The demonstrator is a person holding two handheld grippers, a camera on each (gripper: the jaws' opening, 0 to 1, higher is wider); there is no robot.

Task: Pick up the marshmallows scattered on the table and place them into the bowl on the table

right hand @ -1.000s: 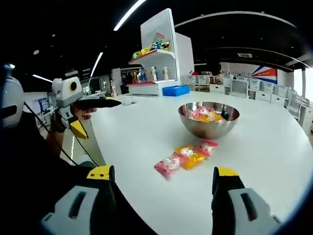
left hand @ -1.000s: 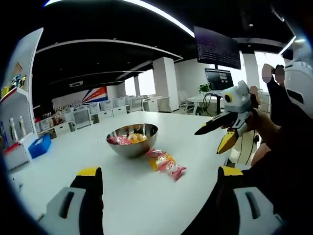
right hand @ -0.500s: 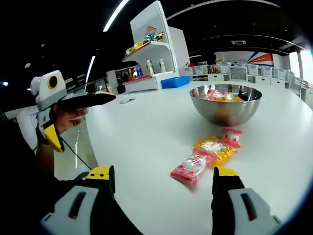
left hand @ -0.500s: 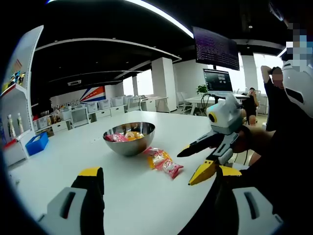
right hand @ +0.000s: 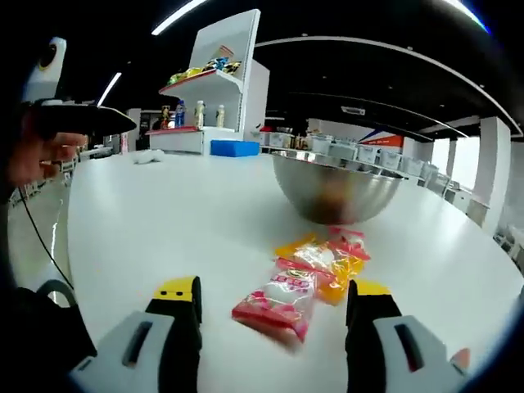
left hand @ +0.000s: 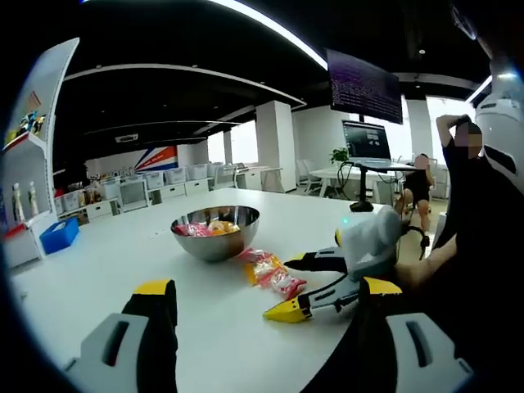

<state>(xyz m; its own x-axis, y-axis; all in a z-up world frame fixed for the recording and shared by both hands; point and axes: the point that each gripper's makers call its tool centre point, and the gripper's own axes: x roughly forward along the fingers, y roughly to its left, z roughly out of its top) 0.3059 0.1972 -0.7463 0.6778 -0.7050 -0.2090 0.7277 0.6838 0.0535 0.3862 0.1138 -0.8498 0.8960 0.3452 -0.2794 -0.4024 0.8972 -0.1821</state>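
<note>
Left hand-held gripper (left hand: 266, 299): jaws spread wide, nothing between them; it hovers above the white tabletop (left hand: 205, 319). In the right gripper view it appears at far left (right hand: 82, 121), held by a hand (right hand: 37, 155); there its jaw spread cannot be told.
Steel bowl (left hand: 215, 233): ahead of the left hand-held gripper, slightly left of its centre line, standing on the tabletop. It holds pink and orange wrapped marshmallows (left hand: 205, 228).
Loose marshmallow packets (left hand: 273, 272): a short row on the tabletop just right of the bowl, ahead of the left hand-held gripper's right jaw.
Right hand-held gripper, seen from the left gripper view (left hand: 301, 286): low over the tabletop, yellow-tipped jaws parted, tips just beside the nearest packet in the row.
Background, left gripper view: blue bin (left hand: 60, 235) at far left; monitor (left hand: 365, 141) and a seated person (left hand: 419, 184) at right.
Right hand-held gripper (right hand: 270, 303): jaws wide apart, empty, close above the tabletop (right hand: 164, 221).
Pink packet (right hand: 281, 298): lies between the two jaws of the right hand-held gripper, not gripped.
Orange packet (right hand: 321, 259): just beyond the pink one, touching it.
Second pink packet (right hand: 350, 244): beyond the orange one, near the bowl (right hand: 336, 187).
Shelf unit (right hand: 209, 106): well beyond the bowl, to the left.
</note>
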